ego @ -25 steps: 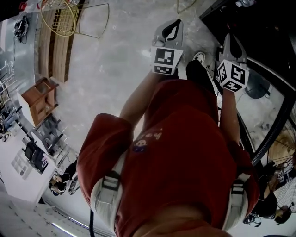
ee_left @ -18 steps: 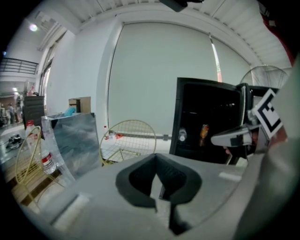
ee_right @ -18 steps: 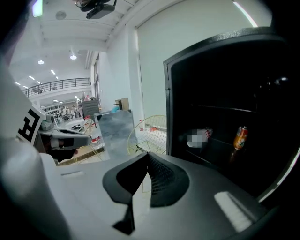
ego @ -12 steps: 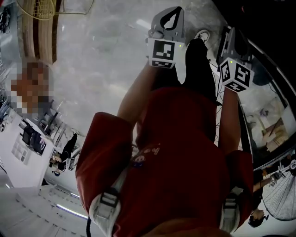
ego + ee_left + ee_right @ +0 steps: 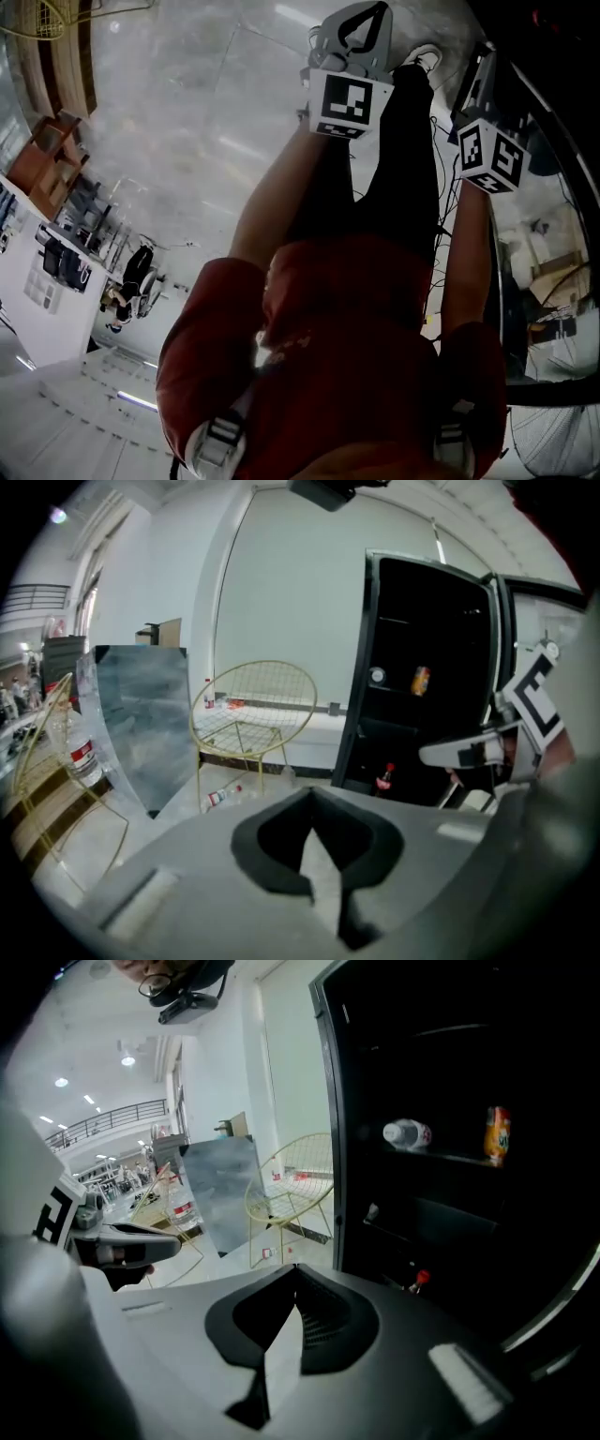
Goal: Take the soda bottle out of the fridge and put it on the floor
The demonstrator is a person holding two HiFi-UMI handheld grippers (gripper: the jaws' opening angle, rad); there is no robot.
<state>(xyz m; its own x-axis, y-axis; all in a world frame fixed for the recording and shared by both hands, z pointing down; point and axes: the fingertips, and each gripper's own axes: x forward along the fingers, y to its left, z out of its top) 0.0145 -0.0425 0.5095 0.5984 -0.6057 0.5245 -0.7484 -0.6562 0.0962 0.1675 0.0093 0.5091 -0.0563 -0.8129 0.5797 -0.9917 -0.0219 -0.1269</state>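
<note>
Low in the open fridge, near its bottom front edge, stands the soda bottle. Only its red cap and a bit of label show against the black interior. It seems to stand upright on the lowest level, though the dark hides its base.

The left gripper has its jaws pressed together with nothing between them. The right gripper is likewise closed and empty, and points towards the fridge's lower half. Neither touches the bottle; both are apart from it, outside the fridge's front edge.

The main risk is reaching in with the jaws together: closed tips would push the bottle over or deeper inside instead of taking it. They need to open before they reach it. The dark interior is a second risk, since a grip aimed by the cap alone could land too high on the narrow neck and slip. The bottle is round and smooth, so a hold off its centre could let it twist or drop on the way to the floor.

An orange can and a water bottle lying on its side sit on the shelf above. A gripper lifted too steeply under that shelf's edge could knock it. With both grippers close together at the opening, they could also bump each other or the fridge's front frame.
</note>
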